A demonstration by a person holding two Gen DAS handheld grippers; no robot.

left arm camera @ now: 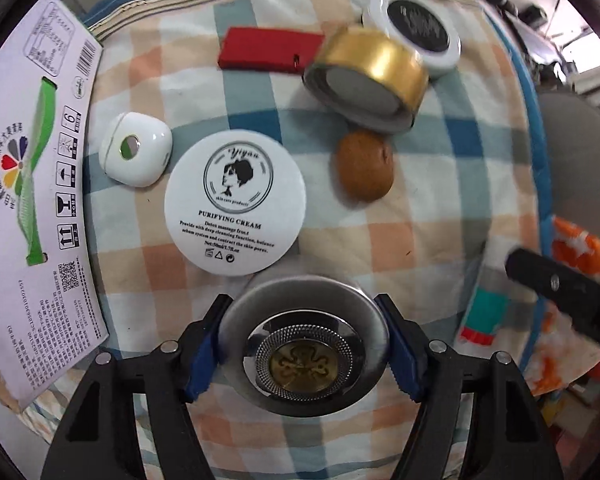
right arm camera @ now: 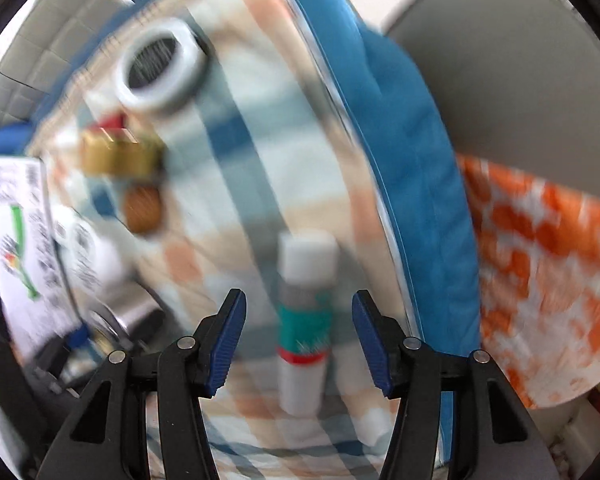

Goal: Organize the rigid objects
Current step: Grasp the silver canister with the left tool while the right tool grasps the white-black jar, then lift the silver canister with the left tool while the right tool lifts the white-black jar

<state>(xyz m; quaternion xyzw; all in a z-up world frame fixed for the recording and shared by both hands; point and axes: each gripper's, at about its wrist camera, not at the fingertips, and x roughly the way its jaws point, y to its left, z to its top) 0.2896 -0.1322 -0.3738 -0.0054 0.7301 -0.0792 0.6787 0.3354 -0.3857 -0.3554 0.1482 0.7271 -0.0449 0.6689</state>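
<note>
My left gripper (left arm camera: pixel 306 346) is shut on a round silver metal tin (left arm camera: pixel 306 316) with a brass centre, held just above the checked cloth (left arm camera: pixel 440 208). Ahead lie a white purifying cream lid (left arm camera: pixel 235 202), a white pod-shaped case (left arm camera: pixel 134 155), a brown oval piece (left arm camera: pixel 365 166), a gold-banded tin (left arm camera: pixel 366 80), a white jar with a black top (left arm camera: pixel 418 32) and a red flat box (left arm camera: pixel 270 50). My right gripper (right arm camera: pixel 298 342) is open, its fingers on either side of a white tube with a teal and red label (right arm camera: pixel 304 320) lying on the cloth. The right wrist view is motion-blurred.
A printed white cardboard box (left arm camera: pixel 32 200) lies along the left edge of the cloth. A blue padded border (right arm camera: pixel 412 160) runs along the right side, with an orange-and-white fabric (right arm camera: pixel 548 264) and a grey rounded surface (right arm camera: pixel 500 80) beyond it.
</note>
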